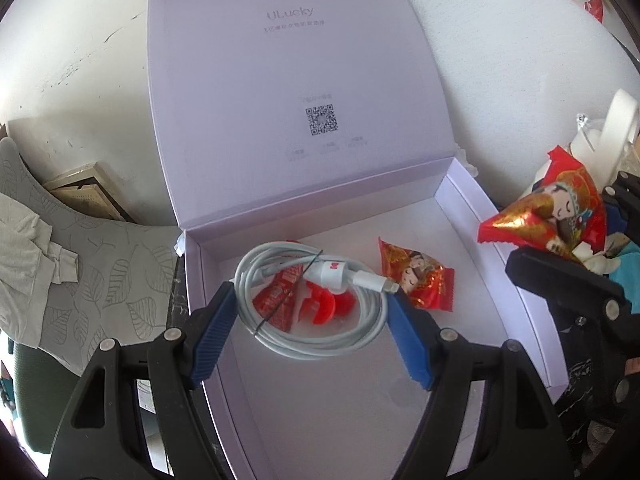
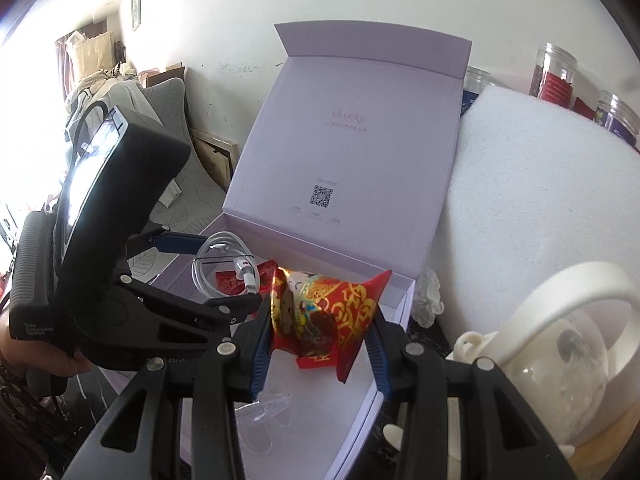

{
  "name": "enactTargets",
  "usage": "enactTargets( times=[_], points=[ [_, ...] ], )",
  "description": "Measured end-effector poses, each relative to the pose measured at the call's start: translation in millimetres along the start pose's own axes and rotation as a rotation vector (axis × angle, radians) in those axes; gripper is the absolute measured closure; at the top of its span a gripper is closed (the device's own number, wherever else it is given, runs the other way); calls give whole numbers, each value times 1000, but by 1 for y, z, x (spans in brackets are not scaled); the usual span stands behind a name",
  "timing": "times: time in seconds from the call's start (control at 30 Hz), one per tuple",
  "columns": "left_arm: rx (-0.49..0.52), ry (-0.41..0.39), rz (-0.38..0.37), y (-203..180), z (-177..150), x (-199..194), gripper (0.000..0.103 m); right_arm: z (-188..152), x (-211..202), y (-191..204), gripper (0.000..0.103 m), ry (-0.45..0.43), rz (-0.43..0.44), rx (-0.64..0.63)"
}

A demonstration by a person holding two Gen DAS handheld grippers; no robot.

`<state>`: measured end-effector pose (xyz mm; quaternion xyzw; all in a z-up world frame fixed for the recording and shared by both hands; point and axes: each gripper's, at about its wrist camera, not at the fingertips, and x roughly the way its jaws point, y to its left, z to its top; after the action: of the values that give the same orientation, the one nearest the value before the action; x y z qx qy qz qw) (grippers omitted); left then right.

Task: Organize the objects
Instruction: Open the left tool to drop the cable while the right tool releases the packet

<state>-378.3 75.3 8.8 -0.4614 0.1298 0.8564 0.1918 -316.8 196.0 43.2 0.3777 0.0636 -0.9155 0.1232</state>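
Observation:
An open lavender box (image 1: 464,200) stands with its lid up. On its floor lie a red candy packet (image 1: 416,276), a smaller red packet (image 1: 276,300) and red gummy pieces (image 1: 332,304). My left gripper (image 1: 310,296) reaches into the box, its blue pads (image 1: 212,332) pressing both sides of a coiled white cable (image 1: 320,348). My right gripper (image 2: 318,344) is shut on a red and gold candy packet (image 2: 320,312) just above the box's near right edge. The same packet (image 1: 548,208) shows in the left wrist view.
A white foam sheet (image 2: 540,200) leans right of the box, with jars (image 2: 554,72) behind it. A white teapot (image 2: 560,340) sits at the near right. A grey leaf-print cushion (image 1: 100,272) and white cloth (image 1: 24,248) lie left. A hand (image 2: 40,360) holds the left gripper.

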Motion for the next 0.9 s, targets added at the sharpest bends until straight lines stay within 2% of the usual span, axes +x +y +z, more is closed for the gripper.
enactTargets(
  times=[0.33,0.53,0.9],
  points=[
    [34,13,4,5,23,19,30,19,19,-5,60,17,-4,17],
    [7,41,-24,10,21,32,30,25,31,-3,59,25,9,-9],
    [-8,124,-24,11,16,53,30,22,56,-2,59,97,22,-5]
  ],
)
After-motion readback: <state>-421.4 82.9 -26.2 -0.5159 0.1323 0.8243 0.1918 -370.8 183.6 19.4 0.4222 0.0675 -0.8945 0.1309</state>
